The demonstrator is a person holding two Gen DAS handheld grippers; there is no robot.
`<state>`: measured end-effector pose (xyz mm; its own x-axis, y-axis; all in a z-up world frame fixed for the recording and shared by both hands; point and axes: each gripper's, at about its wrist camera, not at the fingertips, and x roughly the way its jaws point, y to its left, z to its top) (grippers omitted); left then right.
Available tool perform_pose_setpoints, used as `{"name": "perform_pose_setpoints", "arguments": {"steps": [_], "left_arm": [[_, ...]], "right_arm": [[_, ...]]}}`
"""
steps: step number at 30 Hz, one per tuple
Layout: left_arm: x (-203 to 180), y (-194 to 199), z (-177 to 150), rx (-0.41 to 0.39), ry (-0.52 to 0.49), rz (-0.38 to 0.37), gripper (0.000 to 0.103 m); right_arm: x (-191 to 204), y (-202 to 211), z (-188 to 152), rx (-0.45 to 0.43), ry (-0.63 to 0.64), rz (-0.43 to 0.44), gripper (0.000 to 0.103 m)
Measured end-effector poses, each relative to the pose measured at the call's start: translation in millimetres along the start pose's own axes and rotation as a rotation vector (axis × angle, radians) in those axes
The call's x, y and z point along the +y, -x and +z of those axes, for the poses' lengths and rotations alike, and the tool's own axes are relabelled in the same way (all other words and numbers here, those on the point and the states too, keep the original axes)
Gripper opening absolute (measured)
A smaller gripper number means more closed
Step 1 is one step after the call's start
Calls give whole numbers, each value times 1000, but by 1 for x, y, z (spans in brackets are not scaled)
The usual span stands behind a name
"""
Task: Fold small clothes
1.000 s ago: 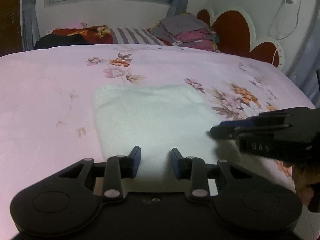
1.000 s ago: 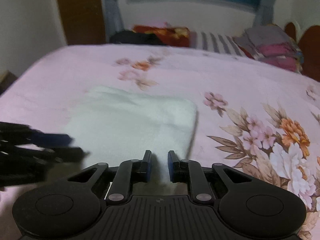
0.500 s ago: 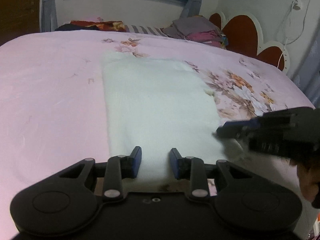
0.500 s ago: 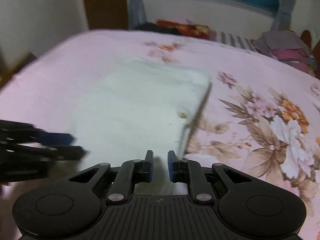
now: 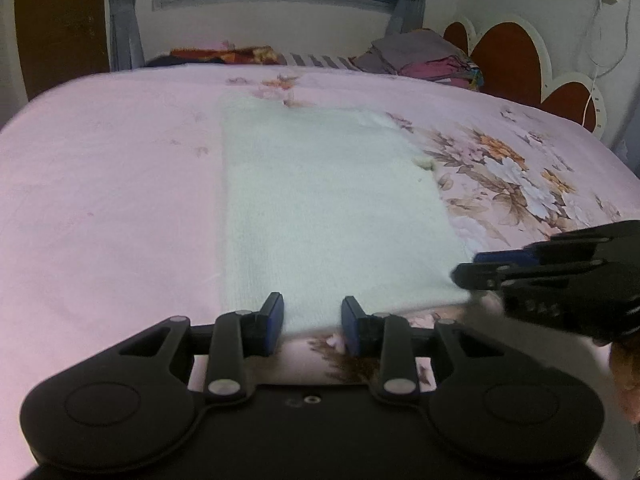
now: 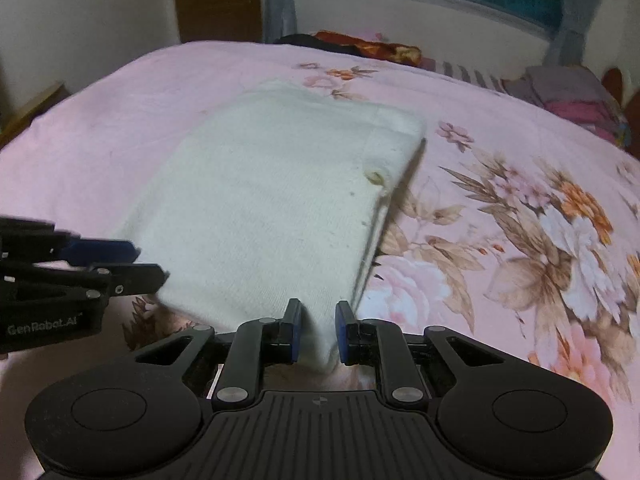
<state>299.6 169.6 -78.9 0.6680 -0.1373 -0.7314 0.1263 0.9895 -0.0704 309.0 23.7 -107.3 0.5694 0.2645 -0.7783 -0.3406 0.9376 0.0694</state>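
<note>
A white knitted garment (image 5: pixel 332 208) lies spread flat on the pink floral bedsheet (image 5: pixel 112 184), its near edge lifted slightly off the bed. My left gripper (image 5: pixel 313 320) has that edge's left part between its blue pads, and its jaws are opening a little. In the right wrist view the garment (image 6: pixel 272 200) narrows into a fold pinched between the pads of my right gripper (image 6: pixel 317 332), at the near right corner. Each tool shows in the other's view: the right gripper (image 5: pixel 466 268) at the cloth's right corner, the left gripper (image 6: pixel 148 264) at its left corner.
A pile of folded clothes (image 5: pixel 424 56) sits at the far side by the red and white headboard (image 5: pixel 508 56). Dark and red fabric (image 5: pixel 224 56) lies under the window. A brown door (image 6: pixel 216 0) stands at the far left. The flowered sheet (image 6: pixel 520 220) extends to the right.
Both grippers have drawn back toward the near side of the bed with the garment's edge. The white cloth now stretches out longer and flatter than a second ago.
</note>
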Motion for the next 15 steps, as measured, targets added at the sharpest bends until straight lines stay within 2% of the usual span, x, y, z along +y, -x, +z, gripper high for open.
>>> {"name": "perform_pose_setpoints", "arguments": {"steps": [6, 7, 8, 10, 11, 12, 13, 15], "left_arm": [[-21, 55, -22, -70, -20, 8, 40], [-25, 63, -25, -79, -16, 11, 48], [-29, 72, -27, -93, -6, 23, 71], [-37, 94, -33, -176, 17, 85, 101], [-41, 106, -37, -226, 23, 117, 103], [-44, 114, -40, -232, 24, 122, 103], [-47, 120, -41, -228, 31, 124, 103], [-51, 137, -47, -226, 56, 136, 103]], "right_arm": [[-8, 63, -22, -73, -69, 25, 16], [-8, 74, -25, -87, -73, 26, 16], [-8, 86, -28, -101, -79, 29, 16], [-9, 108, -34, -124, -102, 46, 17], [-10, 117, -37, -131, -114, 44, 46], [-10, 127, -40, -145, -128, 29, 93], [-11, 138, -44, -181, -135, 22, 103], [-12, 156, -51, -214, -117, 32, 103]]}}
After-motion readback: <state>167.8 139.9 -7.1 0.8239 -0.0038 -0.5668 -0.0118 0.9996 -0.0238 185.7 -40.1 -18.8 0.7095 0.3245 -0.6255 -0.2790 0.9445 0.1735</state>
